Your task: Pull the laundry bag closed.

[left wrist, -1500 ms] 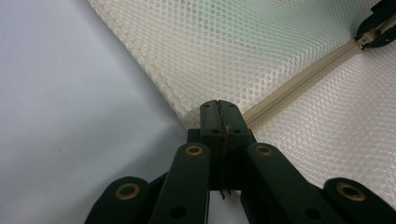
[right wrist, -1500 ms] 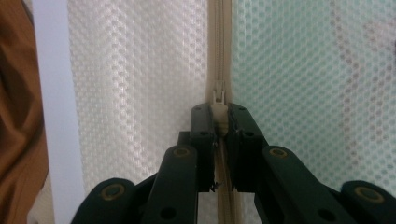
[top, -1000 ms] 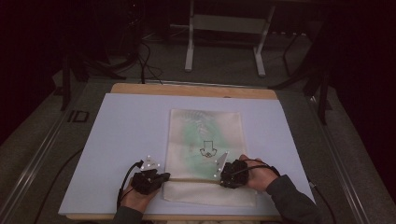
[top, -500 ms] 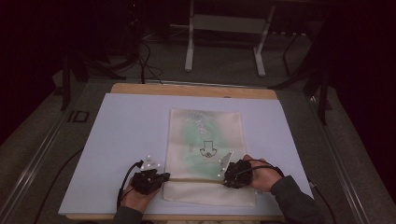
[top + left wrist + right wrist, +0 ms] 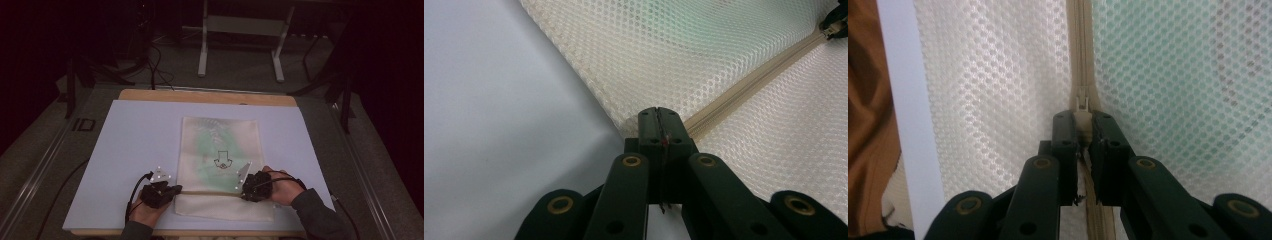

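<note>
With the left claw [image 5: 658, 116] clamped on the near-left zipper end of the mesh bag [image 5: 220, 145] and the right claw [image 5: 1083, 125] on the zipper pull [image 5: 1082, 107], slide steadily along the zipper, keeping it taut.

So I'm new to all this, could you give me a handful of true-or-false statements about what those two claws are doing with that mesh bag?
1. The left claw is shut on the mesh bag at its edge, at the zipper's end. True.
2. The right claw hangs open above the bag. False: it is shut on the zipper pull.
3. The bag lies flat on a pale mat. True.
4. Something green shows through the mesh. True.
5. The zipper runs along the bag's far edge. False: it crosses the bag near the person's end, between the two claws.
</note>
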Available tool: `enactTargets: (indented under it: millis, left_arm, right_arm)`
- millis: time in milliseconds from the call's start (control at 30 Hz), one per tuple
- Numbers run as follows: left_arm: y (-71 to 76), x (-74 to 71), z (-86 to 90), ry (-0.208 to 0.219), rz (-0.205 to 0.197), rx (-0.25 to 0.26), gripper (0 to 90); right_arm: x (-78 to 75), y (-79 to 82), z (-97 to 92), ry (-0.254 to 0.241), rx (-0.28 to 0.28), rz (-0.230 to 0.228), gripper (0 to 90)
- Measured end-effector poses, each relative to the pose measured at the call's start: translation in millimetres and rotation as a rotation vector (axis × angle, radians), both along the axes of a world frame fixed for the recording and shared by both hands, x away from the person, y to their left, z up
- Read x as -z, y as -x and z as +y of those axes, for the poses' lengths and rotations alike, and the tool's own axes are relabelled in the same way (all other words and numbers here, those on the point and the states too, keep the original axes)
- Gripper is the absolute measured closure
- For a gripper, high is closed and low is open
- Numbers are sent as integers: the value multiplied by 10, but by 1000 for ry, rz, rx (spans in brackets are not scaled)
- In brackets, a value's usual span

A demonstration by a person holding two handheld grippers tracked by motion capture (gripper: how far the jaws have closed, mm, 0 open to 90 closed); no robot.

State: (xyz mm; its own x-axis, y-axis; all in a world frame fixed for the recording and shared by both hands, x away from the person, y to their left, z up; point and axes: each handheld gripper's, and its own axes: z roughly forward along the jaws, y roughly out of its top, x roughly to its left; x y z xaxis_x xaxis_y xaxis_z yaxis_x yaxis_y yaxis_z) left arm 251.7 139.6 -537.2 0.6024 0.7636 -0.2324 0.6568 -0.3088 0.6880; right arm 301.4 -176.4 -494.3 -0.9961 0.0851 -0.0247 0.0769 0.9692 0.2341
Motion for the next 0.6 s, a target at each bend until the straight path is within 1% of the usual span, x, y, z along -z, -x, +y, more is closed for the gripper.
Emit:
enactTargets:
  millis: [267,300,600]
  left_arm:
    - [0,0,0,-1,-1,1,894]
    - [0,0,0,-1,-1,1,894]
    - [0,0,0,0,0,-1,894]
  right_arm:
    - [1,0,-35,-10,5,5,823]
    - [3,1,-36,-3,6,4,823]
    - [-4,8,-45,-7,8,3,823]
